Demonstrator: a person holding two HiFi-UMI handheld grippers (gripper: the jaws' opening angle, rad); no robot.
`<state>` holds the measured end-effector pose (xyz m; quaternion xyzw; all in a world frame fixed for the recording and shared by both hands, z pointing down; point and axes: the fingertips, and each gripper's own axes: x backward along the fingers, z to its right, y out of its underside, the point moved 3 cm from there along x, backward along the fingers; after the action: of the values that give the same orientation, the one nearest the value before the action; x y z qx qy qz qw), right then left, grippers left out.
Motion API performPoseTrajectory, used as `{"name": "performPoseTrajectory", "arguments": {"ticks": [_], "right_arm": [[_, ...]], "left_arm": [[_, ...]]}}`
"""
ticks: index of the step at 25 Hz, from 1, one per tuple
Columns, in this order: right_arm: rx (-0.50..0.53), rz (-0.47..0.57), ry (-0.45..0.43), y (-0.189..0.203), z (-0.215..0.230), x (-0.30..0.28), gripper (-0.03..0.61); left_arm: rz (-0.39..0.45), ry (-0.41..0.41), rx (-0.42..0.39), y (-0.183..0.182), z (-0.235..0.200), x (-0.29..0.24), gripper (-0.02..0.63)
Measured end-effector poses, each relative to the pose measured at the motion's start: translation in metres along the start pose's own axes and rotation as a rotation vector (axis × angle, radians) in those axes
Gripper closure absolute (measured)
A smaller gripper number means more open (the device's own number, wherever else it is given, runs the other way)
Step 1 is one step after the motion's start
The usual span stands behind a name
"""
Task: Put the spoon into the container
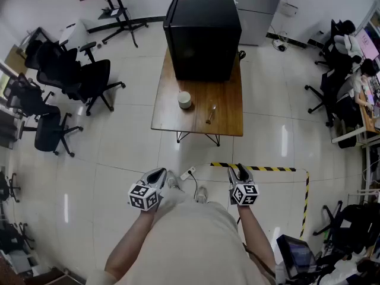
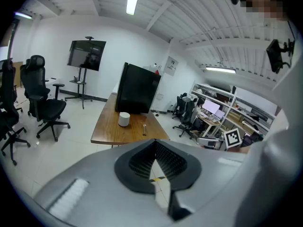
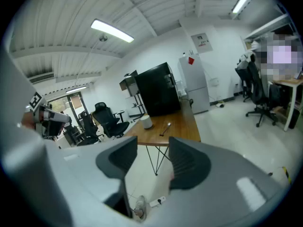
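A small white container (image 1: 184, 100) stands on the wooden table (image 1: 228, 94), and a metal spoon (image 1: 211, 113) lies just right of it, nearer the front edge. Both grippers hang at waist height, well short of the table. My left gripper (image 1: 158, 173) has its jaws together with nothing between them (image 2: 155, 159). My right gripper (image 1: 238, 170) stands open and empty (image 3: 152, 157). The left gripper view shows the container (image 2: 124, 118) and spoon (image 2: 145, 126) far ahead. They also appear in the right gripper view, container (image 3: 147, 121) left of spoon (image 3: 166, 128).
A large black cabinet (image 1: 202, 34) fills the table's far end. Black office chairs (image 1: 65, 76) stand to the left. Yellow-and-black tape (image 1: 261, 168) and a power strip (image 1: 187, 173) lie on the tiled floor near my feet. Desks with seated people line the right side (image 1: 350, 70).
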<state>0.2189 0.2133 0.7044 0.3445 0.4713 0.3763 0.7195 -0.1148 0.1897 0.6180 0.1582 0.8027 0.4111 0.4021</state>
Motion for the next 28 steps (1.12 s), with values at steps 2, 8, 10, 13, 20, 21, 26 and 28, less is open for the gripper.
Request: {"name": "performPoseTrajectory", "arguments": {"ticks": [2, 8, 10, 13, 20, 21, 26, 28], "right_arm": [[-0.014, 0.01, -0.002, -0.003, 0.002, -0.003, 0.37], [-0.085, 0.033, -0.013, -0.009, 0.017, -0.002, 0.37], [-0.093, 0.032, -0.007, -0.009, 0.024, 0.0, 0.373], [-0.13, 0.037, 0.012, -0.01, 0.036, 0.002, 0.383], [-0.183, 0.056, 0.094, -0.029, 0.056, -0.022, 0.385], [-0.186, 0.057, 0.101, -0.034, 0.054, -0.027, 0.384], [-0.191, 0.063, 0.125, -0.06, 0.038, -0.067, 0.385], [-0.193, 0.053, 0.14, -0.067, 0.033, -0.087, 0.385]], "left_arm": [[0.011, 0.0, -0.006, -0.004, 0.003, -0.004, 0.612], [0.017, -0.014, 0.0, -0.006, 0.009, -0.009, 0.612], [0.013, -0.016, 0.012, -0.004, 0.009, -0.011, 0.612], [-0.005, -0.011, 0.025, -0.002, 0.004, -0.019, 0.612], [-0.027, 0.053, 0.0, -0.032, -0.022, -0.061, 0.612], [-0.029, 0.064, -0.007, -0.039, -0.028, -0.066, 0.613], [-0.03, 0.113, -0.062, -0.09, -0.065, -0.094, 0.614], [-0.027, 0.13, -0.078, -0.112, -0.082, -0.108, 0.614]]}}
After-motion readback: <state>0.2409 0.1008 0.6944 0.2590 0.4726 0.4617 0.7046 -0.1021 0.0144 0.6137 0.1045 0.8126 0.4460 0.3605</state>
